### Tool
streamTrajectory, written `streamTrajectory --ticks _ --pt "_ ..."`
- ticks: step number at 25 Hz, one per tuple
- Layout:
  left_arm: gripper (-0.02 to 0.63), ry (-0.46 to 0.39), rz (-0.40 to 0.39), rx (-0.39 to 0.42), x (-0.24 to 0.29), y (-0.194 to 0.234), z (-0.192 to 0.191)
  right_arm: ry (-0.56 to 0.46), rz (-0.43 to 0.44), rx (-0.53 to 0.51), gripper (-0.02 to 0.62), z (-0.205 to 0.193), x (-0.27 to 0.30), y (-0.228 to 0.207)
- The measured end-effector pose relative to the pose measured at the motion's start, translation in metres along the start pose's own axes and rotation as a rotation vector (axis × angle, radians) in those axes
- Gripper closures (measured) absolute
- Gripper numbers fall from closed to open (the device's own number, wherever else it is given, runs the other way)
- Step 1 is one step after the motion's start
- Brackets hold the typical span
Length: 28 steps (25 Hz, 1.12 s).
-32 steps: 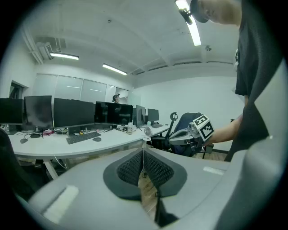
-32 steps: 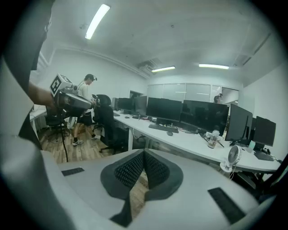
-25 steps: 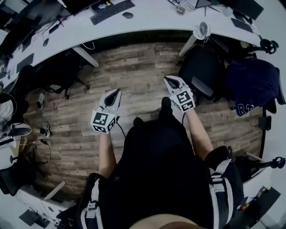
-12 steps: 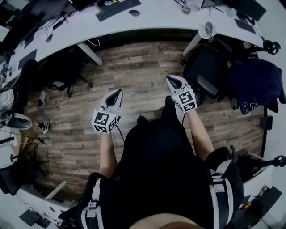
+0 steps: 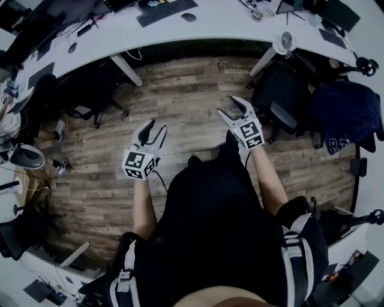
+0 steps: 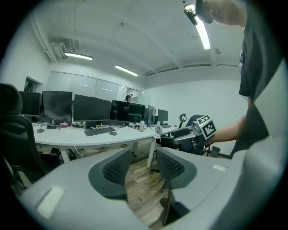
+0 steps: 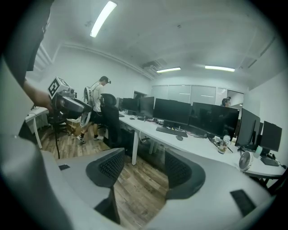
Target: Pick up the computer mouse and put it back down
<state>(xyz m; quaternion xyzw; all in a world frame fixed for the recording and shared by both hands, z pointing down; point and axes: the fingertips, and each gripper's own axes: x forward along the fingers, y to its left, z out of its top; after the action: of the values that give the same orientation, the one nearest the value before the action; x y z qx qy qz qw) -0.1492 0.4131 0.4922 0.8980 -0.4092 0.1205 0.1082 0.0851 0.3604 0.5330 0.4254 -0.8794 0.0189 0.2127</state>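
The dark computer mouse (image 5: 188, 17) lies on the long white desk (image 5: 228, 21), just right of a black keyboard (image 5: 167, 12). It is far ahead of both grippers. My left gripper (image 5: 155, 127) and right gripper (image 5: 230, 106) hang over the wooden floor. Their jaws have just been opening and now stand open with nothing between them. In the left gripper view the mouse (image 6: 113, 133) shows small beyond the open left gripper (image 6: 141, 164). In the right gripper view the mouse (image 7: 179, 138) lies past the open right gripper (image 7: 139, 168).
Black office chairs (image 5: 273, 96) stand at the right and another (image 5: 90, 90) at the left under the desk. A small white fan (image 5: 282, 42) and monitors (image 7: 173, 112) are on the desk. A person (image 7: 98, 108) stands at the far left in the right gripper view.
Both grippers' jaws went from shut to open. The desk with the mouse has come slightly nearer in the head view.
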Motion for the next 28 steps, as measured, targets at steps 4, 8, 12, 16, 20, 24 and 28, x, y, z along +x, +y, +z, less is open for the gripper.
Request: streamTrajectory --ticks 4,8,12,16,20,24,28 --pt "0.334 -0.011 0.01 -0.015 -0.004 0.008 -0.001 -0.018 0.0 0.007 0.236 0.006 0.005 0.003" --pt "0.321 -0.018 0.011 -0.018 -0.008 0.014 0.0 -0.021 -0.008 0.008 0.199 0.009 0.009 0.005" --pt "0.314 -0.017 0.004 -0.014 -0.009 0.016 0.001 -0.02 -0.018 0.008 0.178 0.012 0.008 0.006" --pt "0.31 -0.006 0.002 -0.017 -0.009 0.014 -0.003 -0.004 -0.006 0.01 0.167 0.005 0.006 0.011" --pt "0.309 -0.005 0.015 -0.023 -0.005 0.016 -0.002 0.013 0.008 0.016 0.164 -0.003 0.009 0.007" --pt "0.31 -0.002 0.027 -0.023 0.002 0.018 0.0 -0.001 0.013 0.008 0.166 0.001 0.018 -0.002" --pt "0.31 0.007 0.041 -0.026 0.013 0.025 0.003 -0.007 0.023 0.017 0.166 0.003 0.03 -0.017"
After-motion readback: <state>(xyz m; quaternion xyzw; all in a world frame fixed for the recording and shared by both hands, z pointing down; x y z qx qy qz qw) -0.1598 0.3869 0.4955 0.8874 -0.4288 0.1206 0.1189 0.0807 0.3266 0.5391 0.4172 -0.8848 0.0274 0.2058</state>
